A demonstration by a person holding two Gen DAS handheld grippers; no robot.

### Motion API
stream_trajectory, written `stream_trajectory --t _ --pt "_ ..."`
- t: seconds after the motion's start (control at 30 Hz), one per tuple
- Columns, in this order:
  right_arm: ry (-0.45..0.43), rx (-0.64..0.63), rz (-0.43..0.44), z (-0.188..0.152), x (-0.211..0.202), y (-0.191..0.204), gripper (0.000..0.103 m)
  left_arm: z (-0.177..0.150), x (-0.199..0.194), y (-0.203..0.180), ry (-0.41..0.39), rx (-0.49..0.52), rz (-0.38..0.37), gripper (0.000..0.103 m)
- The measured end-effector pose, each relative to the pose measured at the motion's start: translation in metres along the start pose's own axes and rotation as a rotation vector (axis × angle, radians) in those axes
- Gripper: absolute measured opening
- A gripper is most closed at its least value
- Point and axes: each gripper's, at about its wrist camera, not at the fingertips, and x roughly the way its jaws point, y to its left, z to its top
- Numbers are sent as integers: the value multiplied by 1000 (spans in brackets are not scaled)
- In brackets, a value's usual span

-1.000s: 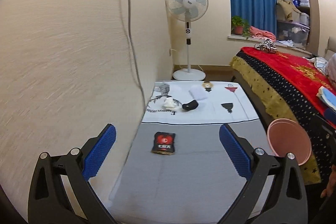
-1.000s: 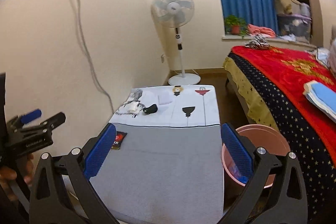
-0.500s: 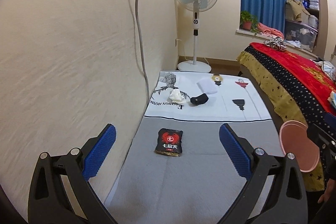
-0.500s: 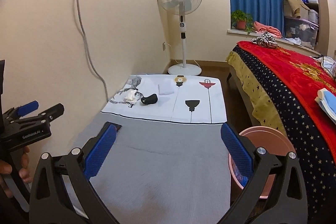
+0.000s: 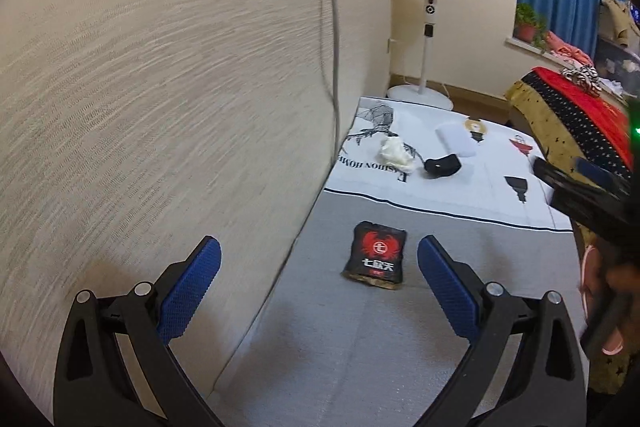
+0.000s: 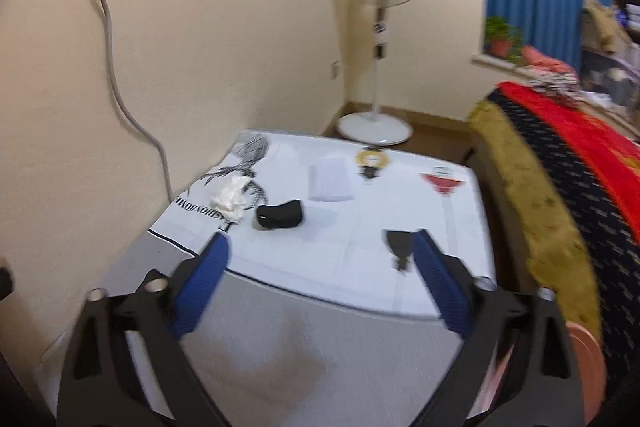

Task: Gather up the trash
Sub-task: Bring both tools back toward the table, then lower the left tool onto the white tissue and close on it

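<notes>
Left wrist view: the left tool (image 5: 319,277) stands spread and empty, the black snack packet (image 5: 375,255) lying flat on the counter (image 5: 340,347) just ahead between its pads. The right tool (image 6: 321,279) is closing on nothing — crumpled tissue (image 6: 232,197) and a black scrap (image 6: 279,214) sit ahead to its left. Risk: pads sliding over the flat packet, or clipping the wall (image 5: 160,87) beside it.

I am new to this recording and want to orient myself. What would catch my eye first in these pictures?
First, the black snack packet with a red emblem, lying flat on the grey table surface between the open left gripper fingers. Farther back, a crumpled white tissue and a small black curved object lie on the white printed cloth.
</notes>
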Motion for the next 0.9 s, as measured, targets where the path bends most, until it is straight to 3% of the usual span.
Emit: stream_trajectory --t 0.2,0.4,0.57,0.7,0.73,0.8,0.83,0.9 --pt "58 -6 16 13 91 8 59 3 10 4 41 -33 -35 96" --pt "79 18 3 17 151 15 59 3 21 7 73 -65 -46 96" --pt "104 -16 23 14 174 25 59 2 27 7 86 -79 -49 96" --pt "165 -29 47 8 190 28 52 1 29 6 90 -78 -47 96" --pt "180 -23 54 8 192 28 49 2 28 6 88 -80 -45 96" --pt "190 -23 56 7 194 29 21 2 28 6 84 -81 -45 96" --pt "188 -24 53 7 193 29 12 3 27 6 83 -79 -46 96" --pt "161 -33 53 7 187 30 8 3 27 5 78 -74 -45 96"
